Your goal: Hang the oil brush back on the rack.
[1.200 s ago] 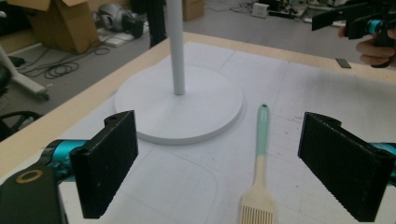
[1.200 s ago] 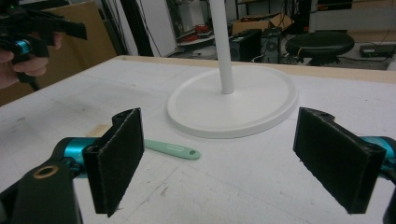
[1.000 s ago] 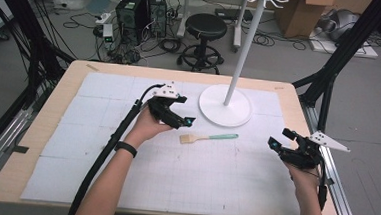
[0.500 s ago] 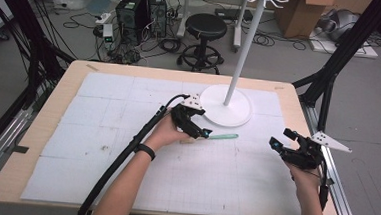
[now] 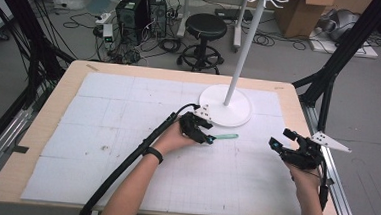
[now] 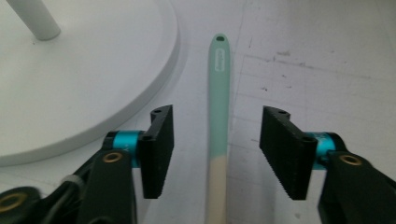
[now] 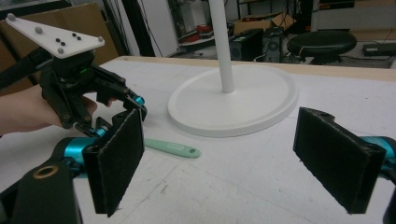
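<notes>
Two black pads of my left gripper (image 6: 215, 154) stood on either side of the mint-and-cream spatula (image 6: 218, 116), neither one touching it; the jaws had just been closing, about halfway in, with the handle lying between them flat on the white gridded mat (image 5: 126, 148). The spatula sat a little nearer my left-hand pad, so I judged one pad might meet it first and shove it sideways or spin it on the mat instead of pinching it. Because the handle was thin and lay flat, the pads could also have closed above it and skated off, or scraped the mat if I pressed lower. Just beside that pad lay the rim of the round white stand base (image 6: 93, 79), with its pole (image 5: 242, 45) rising from it; I reckoned a nudge that way would jam the spatula or my jaw against that edge, and lifting straight up kept me clear of the pole. Toward the spatula's far tip, the one with the hanging hole, the mat was open. My right gripper (image 5: 296, 150) hung spread wide and holding nothing, well apart near the table's right edge (image 5: 304, 139), with little room left on that side but plenty of bare mat between the two hands.
</notes>
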The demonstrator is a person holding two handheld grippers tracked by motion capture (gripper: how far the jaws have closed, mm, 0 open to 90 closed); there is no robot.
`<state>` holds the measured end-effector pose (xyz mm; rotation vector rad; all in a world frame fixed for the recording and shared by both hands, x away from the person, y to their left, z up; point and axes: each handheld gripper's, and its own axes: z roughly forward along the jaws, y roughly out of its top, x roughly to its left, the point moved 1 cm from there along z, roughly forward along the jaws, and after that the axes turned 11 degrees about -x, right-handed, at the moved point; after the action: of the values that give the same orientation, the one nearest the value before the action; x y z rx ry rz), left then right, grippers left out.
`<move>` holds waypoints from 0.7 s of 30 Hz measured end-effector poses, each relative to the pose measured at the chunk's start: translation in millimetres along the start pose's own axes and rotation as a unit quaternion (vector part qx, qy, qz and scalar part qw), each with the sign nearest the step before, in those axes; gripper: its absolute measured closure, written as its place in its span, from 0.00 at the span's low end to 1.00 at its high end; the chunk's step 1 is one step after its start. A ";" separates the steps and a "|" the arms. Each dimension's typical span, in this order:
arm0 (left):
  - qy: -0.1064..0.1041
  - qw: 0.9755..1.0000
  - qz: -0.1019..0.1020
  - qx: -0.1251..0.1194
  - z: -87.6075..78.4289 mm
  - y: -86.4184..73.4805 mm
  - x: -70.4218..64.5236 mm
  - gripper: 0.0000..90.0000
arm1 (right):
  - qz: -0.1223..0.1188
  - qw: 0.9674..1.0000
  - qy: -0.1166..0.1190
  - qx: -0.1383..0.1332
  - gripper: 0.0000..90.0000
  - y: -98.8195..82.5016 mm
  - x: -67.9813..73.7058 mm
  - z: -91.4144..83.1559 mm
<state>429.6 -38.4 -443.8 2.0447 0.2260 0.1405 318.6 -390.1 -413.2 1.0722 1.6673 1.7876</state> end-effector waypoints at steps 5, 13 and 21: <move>-0.009 1.000 -0.007 0.012 2.6 -3.6 0.6 0.63 | -0.002 1.000 0.001 0.000 0.17 -0.1 -0.2 0.4; 0.000 1.000 -0.010 0.020 4.1 -5.4 0.8 0.76 | 0.000 1.000 0.000 -0.002 0.17 0.2 -0.4 -0.4; 0.001 1.000 -0.011 0.022 4.1 -5.4 0.0 0.86 | 0.000 1.000 0.001 -0.002 0.17 0.4 -0.2 -0.3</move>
<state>429.9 -39.5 -450.5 2.0846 0.2561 0.1255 318.5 -390.5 -412.9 1.0689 1.6635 1.7917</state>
